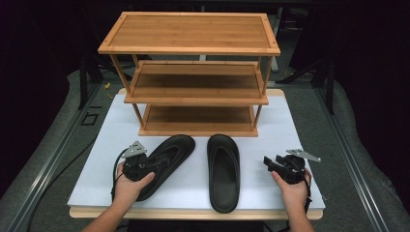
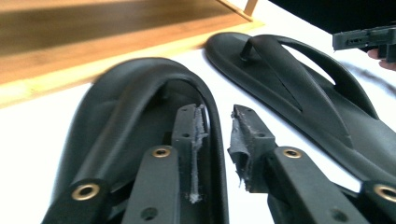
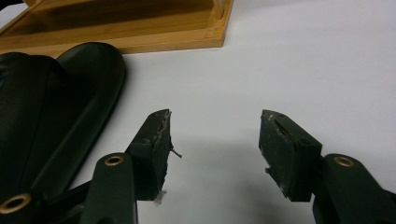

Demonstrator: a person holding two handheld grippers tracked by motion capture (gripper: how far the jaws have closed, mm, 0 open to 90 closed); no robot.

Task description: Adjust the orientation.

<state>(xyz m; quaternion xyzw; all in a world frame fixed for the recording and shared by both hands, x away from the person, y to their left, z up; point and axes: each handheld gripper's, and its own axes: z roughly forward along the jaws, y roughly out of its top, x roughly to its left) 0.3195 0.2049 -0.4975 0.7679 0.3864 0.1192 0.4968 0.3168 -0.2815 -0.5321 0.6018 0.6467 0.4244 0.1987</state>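
White tabletop (image 1: 270, 125) lies bare right of the two sandals. Left gripper (image 2: 217, 123) straddles the left sandal's (image 2: 140, 93) rim, jaws slightly parted, not pressing; right gripper (image 3: 212, 135) spread over bare table.

From above our side we look forward and down over the whole white surface (image 1: 290, 140). Each claw camera sits low and close, looking along its jaws. All three views share the bamboo three-tier shelf (image 1: 193, 72) (image 2: 70, 56) (image 3: 140, 28) and the right black rubber sandal (image 1: 223, 171) (image 2: 299, 84) (image 3: 51, 107).
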